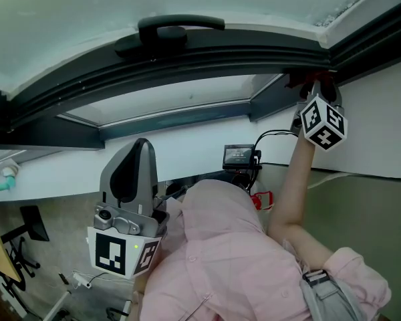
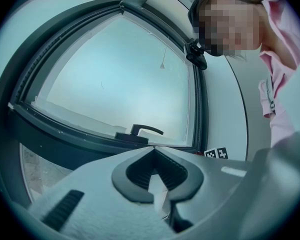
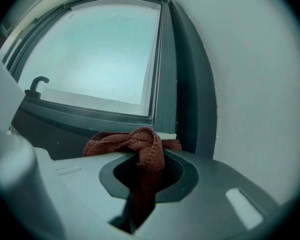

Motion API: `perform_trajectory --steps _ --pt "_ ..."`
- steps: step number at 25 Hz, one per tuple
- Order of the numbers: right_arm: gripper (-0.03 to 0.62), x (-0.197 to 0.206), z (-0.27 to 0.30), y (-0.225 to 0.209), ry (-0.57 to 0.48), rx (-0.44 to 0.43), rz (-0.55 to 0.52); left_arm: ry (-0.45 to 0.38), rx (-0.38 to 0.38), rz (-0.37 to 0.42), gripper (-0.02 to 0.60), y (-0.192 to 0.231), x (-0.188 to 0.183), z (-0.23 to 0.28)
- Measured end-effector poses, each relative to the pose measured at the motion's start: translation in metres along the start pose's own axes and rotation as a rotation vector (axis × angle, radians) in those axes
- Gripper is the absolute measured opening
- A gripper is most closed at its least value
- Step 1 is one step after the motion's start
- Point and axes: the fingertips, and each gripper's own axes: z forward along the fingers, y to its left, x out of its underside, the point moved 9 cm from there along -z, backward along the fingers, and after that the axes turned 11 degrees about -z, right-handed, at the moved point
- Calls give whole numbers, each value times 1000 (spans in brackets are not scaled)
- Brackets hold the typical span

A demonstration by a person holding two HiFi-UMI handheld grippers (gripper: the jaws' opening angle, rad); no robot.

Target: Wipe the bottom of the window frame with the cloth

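Observation:
A dark grey window frame point(image 1: 187, 62) runs across the head view, with a black handle point(image 1: 170, 31) on it. My right gripper point(image 1: 315, 89) is raised to the frame's bottom right corner, shut on a red-brown knitted cloth point(image 3: 140, 146). The cloth point(image 1: 309, 79) bunches over the jaws and lies against the frame's lower rail point(image 3: 90, 116) near the corner point(image 3: 165, 119). My left gripper point(image 1: 142, 154) hangs low by the person's body, away from the window. Its jaws are shut with nothing between them point(image 2: 157, 181). The handle point(image 2: 140, 131) also shows in the left gripper view.
A white wall point(image 1: 381, 126) lies right of the window, and a white sill band point(image 1: 187, 146) runs below it. A small black device with cables point(image 1: 240, 158) sits under the sill. The person's pink sleeve point(image 1: 220, 246) fills the lower middle.

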Motion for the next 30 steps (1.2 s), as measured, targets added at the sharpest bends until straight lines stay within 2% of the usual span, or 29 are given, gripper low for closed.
perform_trajectory --steps 3,7,14,20,23,30 --pt "49 0 -2 1 27 -9 23 -6 -6 -2 0 3 -1 -5" --pt "50 3 -20 15 39 -71 28 -1 -5 -9 0 9 -1 -10" --pt "51 4 -81 89 81 -348 -16 30 -24 -5 0 30 -3 -24" --pt "51 -37 -127 126 8 -485 -9 22 -71 -7 0 53 -10 -54" --pt "49 -50 -149 136 -5 -518 -30 12 -67 -10 0 57 -13 -68" --pt "49 -56 -188 154 8 -524 -70 9 -69 -16 0 66 -16 -109"
